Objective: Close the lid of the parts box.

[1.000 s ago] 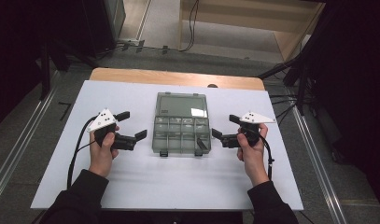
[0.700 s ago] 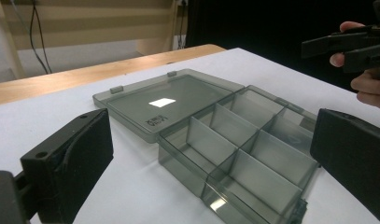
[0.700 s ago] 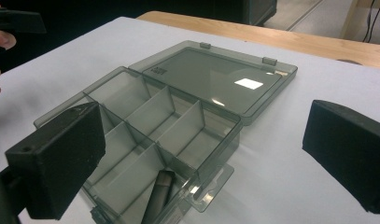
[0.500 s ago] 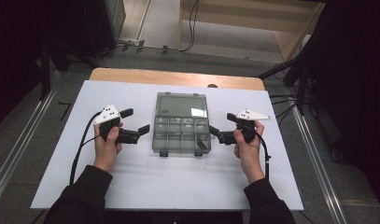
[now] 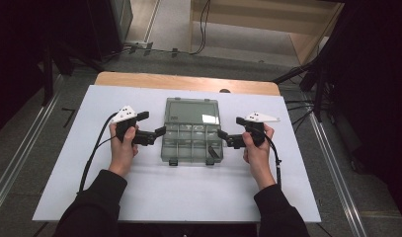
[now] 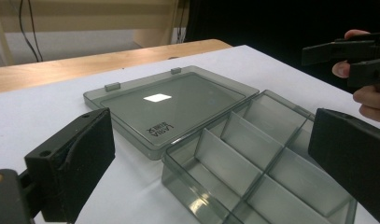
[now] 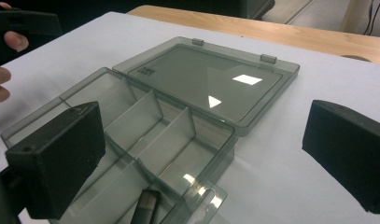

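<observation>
While the smoky translucent plastic compartment box (image 5: 192,132) lies open at the middle of the white worktop (image 5: 90,197), the work looks barely begun: the lid (image 6: 173,105) is already folded flat away from the person, and the divided tray (image 7: 131,135) looks almost empty, apart from a small dark cylindrical piece (image 7: 143,207) near its front latch. The left tongs (image 5: 156,134) and right tongs (image 5: 223,136) flank the tray, both spread and holding nothing. Opened out, the box's long axis runs away from the person, latches toward them.
</observation>
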A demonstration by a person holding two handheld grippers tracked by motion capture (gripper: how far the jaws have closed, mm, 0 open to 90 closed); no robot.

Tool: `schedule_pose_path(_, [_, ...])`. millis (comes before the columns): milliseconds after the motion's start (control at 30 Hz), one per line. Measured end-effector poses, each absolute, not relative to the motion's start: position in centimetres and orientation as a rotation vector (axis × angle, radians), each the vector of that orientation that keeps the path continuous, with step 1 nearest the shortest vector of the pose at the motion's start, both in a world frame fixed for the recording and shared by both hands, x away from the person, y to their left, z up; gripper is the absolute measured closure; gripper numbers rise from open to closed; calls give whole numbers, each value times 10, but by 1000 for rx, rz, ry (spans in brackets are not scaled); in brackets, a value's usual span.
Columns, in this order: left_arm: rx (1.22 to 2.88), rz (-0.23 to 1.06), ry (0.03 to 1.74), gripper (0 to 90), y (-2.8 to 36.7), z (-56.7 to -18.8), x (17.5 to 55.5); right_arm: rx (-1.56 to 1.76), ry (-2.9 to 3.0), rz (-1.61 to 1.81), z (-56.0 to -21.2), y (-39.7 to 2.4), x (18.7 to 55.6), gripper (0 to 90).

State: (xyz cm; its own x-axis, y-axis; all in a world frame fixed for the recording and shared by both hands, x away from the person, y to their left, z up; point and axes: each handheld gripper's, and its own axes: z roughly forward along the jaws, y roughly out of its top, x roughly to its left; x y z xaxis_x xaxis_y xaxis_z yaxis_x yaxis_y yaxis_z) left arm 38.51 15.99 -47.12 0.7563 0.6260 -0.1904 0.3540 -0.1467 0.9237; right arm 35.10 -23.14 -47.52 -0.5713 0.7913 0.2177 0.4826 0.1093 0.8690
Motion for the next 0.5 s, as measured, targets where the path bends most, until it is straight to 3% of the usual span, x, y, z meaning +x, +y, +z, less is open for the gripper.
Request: schedule_pose_path(500, [1769,248,816,0,147,-481,409,1292,2110,1464,-484,-223,372,0])
